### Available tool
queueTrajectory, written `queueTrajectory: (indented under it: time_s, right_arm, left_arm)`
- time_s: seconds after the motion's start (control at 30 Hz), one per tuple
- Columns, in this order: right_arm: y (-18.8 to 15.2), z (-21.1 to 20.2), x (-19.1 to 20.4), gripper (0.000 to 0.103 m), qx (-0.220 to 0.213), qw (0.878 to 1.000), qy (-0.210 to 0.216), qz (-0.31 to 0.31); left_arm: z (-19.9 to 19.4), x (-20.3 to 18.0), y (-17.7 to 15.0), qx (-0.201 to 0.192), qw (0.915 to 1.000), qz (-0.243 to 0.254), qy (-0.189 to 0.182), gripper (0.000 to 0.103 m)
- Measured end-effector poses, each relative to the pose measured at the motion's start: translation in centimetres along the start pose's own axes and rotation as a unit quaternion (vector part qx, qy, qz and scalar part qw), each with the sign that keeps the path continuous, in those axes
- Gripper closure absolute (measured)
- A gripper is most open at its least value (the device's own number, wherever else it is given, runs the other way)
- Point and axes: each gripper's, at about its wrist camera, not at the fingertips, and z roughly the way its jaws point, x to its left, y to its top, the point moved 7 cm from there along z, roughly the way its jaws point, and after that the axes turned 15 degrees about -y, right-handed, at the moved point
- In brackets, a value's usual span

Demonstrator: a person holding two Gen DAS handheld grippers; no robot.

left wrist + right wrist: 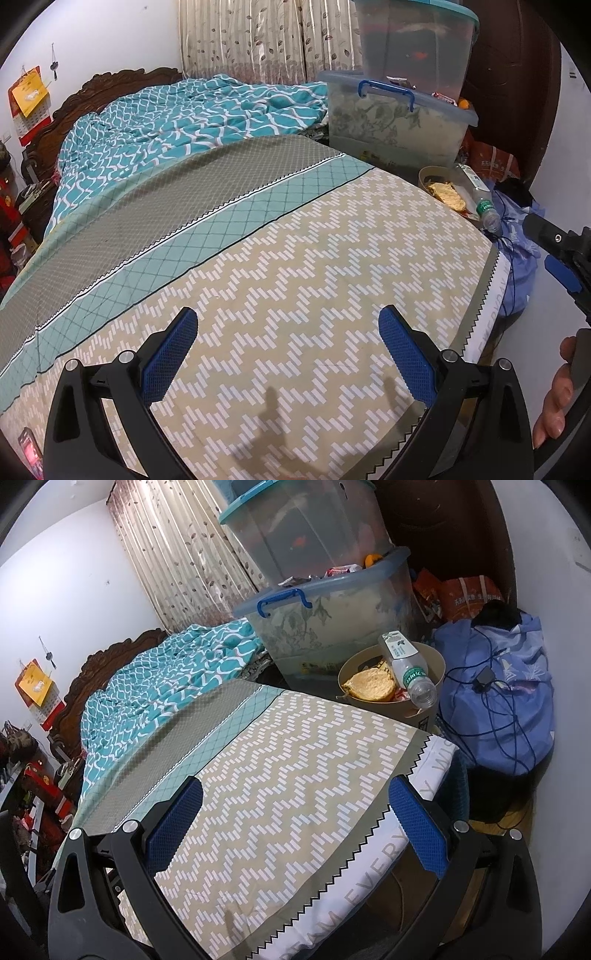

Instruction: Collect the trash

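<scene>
Bedsheet [280,258] edge hides wastebasket [430,175] base.

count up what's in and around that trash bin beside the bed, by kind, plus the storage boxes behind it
Trash bin: 1
Plastic bottle, lying on the bin's rim: 1
Yellow crumpled wrapper in the bin: 1
Clear storage boxes, stacked, lower and upper: 2
Blue bundle beside the bin: 1
Total: 6
</scene>
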Motion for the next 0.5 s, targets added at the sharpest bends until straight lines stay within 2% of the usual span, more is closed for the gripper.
queueTrajectory:
  time_s: [0.5]
  right_arm:
    - [-0.41,0.07,0.19,0.003,0.001,1.000,0.000,-0.002]
  left_arm:
    - [-0.80,-0.08,0.15,-0.011,0.9999,-0.001,0.002,0.009]
